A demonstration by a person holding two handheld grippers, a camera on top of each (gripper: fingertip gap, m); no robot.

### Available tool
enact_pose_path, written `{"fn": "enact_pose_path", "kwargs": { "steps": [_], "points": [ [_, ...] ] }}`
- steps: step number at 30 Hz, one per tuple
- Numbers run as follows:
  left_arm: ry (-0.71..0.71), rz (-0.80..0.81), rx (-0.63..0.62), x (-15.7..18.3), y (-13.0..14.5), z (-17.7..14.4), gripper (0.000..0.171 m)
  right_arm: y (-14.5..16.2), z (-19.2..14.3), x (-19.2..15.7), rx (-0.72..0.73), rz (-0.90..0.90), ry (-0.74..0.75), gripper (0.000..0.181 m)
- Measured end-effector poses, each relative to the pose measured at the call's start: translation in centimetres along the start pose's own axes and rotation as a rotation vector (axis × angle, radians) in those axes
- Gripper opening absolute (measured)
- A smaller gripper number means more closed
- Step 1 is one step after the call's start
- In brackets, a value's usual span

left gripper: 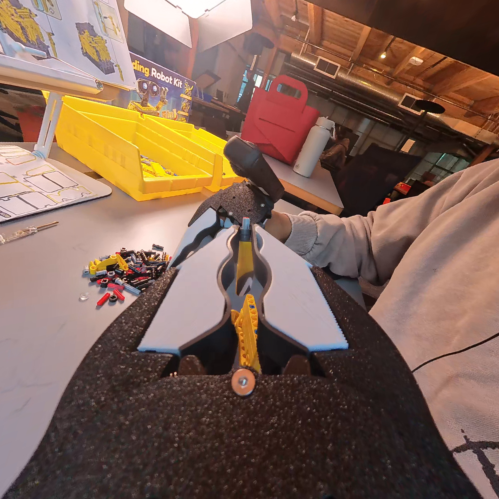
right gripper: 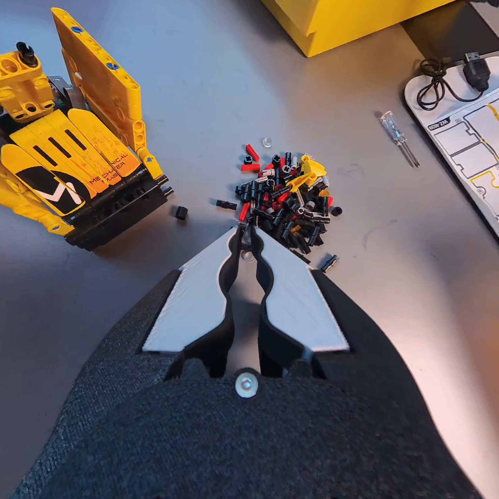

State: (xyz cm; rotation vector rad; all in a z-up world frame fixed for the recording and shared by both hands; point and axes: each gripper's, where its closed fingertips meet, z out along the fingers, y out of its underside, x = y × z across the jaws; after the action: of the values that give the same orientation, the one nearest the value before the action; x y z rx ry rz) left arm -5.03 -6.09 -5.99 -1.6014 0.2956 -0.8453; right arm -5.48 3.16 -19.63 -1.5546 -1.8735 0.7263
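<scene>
Two grippers show in the left wrist view. Nearest the camera, the left gripper (left gripper: 244, 229) has its jaws drawn narrow around one yellow block model (left gripper: 244, 272), which runs up the gap between them, a grey peg with a red tip poking out at the tips. Just past it the right gripper (left gripper: 216, 226), held by one hand (left gripper: 278, 225) in a grey sleeve, points down toward the grey surface (left gripper: 54, 337). One heap of small parts (left gripper: 129, 270), black, red, grey and yellow, lies left of the jaws, with one clear round stud (left gripper: 84, 296) beside it. Farther left lies one clear-handled screwdriver (left gripper: 27, 231). Behind stand two yellow trays (left gripper: 129, 151), one printed box (left gripper: 164, 89), one red bag (left gripper: 280, 121) and one white bottle (left gripper: 314, 147); a stand holds one instruction sheet (left gripper: 67, 35), and one printed mat (left gripper: 40, 183) lies flat.

Seen from the right wrist, the right gripper (right gripper: 245, 228) has its jaws nearly closed at the tips on a small grey piece at the near edge of the heap (right gripper: 286, 197); whether they truly grip it I cannot tell. Two clear studs show, one beyond the heap (right gripper: 266, 142), one between the jaws (right gripper: 247, 255). The yellow model (right gripper: 73, 151) stands on the surface (right gripper: 378, 243) at left, apart from the heap. One screwdriver (right gripper: 399, 137) lies at right, near the mat (right gripper: 464, 140) and one coiled black cable (right gripper: 445, 81).
</scene>
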Motion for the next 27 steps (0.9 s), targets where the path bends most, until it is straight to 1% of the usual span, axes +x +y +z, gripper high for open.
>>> {"fn": "enact_pose_path", "kwargs": {
  "steps": [14, 21, 23, 27],
  "points": [
    [-0.006, -0.01, -0.001, -0.2, 0.0, -0.2, 0.006, 0.2, 0.0, -0.9, -0.034, -0.046, -0.037, 0.008],
    [-0.011, -0.02, -0.011, -0.6, 0.3, -0.2, 0.006, 0.1, 0.1, -0.5, -0.099, -0.137, -0.062, 0.011],
    [-0.015, -0.024, -0.014, -0.8, 0.4, -0.2, 0.006, 0.0, 0.2, -0.7, -0.117, -0.146, -0.095, 0.011],
    [-0.019, -0.032, -0.02, -1.0, 0.6, -0.2, 0.006, -0.1, 0.4, -0.6, -0.124, -0.156, -0.108, 0.01]
  ]
}}
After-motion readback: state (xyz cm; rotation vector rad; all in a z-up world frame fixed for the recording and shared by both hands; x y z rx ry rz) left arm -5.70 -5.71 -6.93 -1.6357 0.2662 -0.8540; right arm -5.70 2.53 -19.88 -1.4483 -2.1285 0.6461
